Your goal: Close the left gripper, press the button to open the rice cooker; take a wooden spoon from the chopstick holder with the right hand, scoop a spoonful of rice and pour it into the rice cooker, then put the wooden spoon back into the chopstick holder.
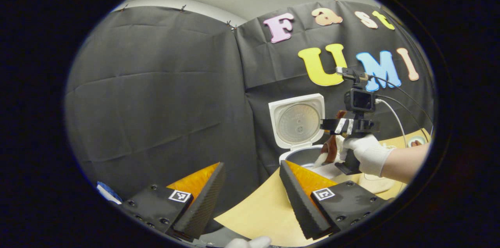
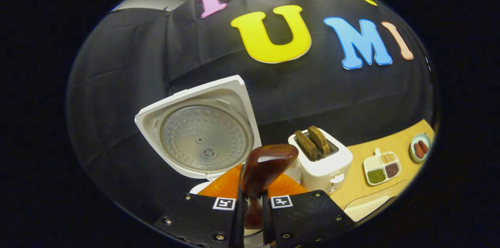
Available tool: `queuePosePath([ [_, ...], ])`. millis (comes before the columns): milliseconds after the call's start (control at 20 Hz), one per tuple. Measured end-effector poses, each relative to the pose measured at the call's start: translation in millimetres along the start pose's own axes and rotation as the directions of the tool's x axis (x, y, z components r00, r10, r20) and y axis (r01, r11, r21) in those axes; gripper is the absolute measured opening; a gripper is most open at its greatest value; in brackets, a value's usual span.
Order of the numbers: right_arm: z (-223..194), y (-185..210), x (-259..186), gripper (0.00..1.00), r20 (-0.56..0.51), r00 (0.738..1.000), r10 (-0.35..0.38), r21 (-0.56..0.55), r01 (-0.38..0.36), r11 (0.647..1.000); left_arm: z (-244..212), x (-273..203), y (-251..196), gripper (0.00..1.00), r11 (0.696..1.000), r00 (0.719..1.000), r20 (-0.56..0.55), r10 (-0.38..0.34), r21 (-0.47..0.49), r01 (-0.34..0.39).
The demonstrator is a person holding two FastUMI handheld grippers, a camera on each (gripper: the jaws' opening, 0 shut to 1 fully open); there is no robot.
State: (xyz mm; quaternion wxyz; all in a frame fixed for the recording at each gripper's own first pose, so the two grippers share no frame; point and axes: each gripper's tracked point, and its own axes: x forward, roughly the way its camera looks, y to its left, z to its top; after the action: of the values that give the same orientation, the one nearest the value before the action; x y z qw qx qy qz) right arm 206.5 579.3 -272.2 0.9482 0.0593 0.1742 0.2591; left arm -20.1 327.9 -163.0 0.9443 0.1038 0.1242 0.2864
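The white rice cooker (image 1: 291, 156) stands open with its lid (image 1: 299, 123) upright. My left gripper (image 1: 252, 201) hangs open and empty in front of it, above the table edge. A gloved hand holds my right gripper (image 1: 330, 125) just right of the pot. It is shut on the dark wooden spoon (image 1: 332, 147), which hangs tilted over the pot's rim. In the right gripper view, my right gripper (image 2: 253, 201) clamps the spoon's handle. The spoon bowl (image 2: 269, 166) faces away from the camera, with the cooker lid (image 2: 201, 136) to its left. The spoon's load is hidden.
A white toaster (image 2: 322, 158) with two slices of toast stands right of the cooker. Farther right on the tan table (image 2: 359, 185) are a divided dish of grains (image 2: 383, 166) and a small plate of sausages (image 2: 420, 148). Black cloth walls close the back and left.
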Motion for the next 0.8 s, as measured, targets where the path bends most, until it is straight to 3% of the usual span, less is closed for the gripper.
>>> queuePosePath([
  [600, 4.9, -5.2, -5.4, 0.18, 0.019, 1.0, -0.005, -0.067, 0.006, 0.998, -0.2, -3.5, 2.3, 1.0, 1.0, 1.0, 0.001, -0.003, -0.006, 0.003],
  [800, 5.8, 5.5, -7.2, 0.18, -0.018, 0.998, 0.053, -0.002, -0.053, 0.999, -0.4, -4.9, 3.2, 1.0, 1.0, 1.0, 0.005, -0.005, 0.001, 0.005],
])
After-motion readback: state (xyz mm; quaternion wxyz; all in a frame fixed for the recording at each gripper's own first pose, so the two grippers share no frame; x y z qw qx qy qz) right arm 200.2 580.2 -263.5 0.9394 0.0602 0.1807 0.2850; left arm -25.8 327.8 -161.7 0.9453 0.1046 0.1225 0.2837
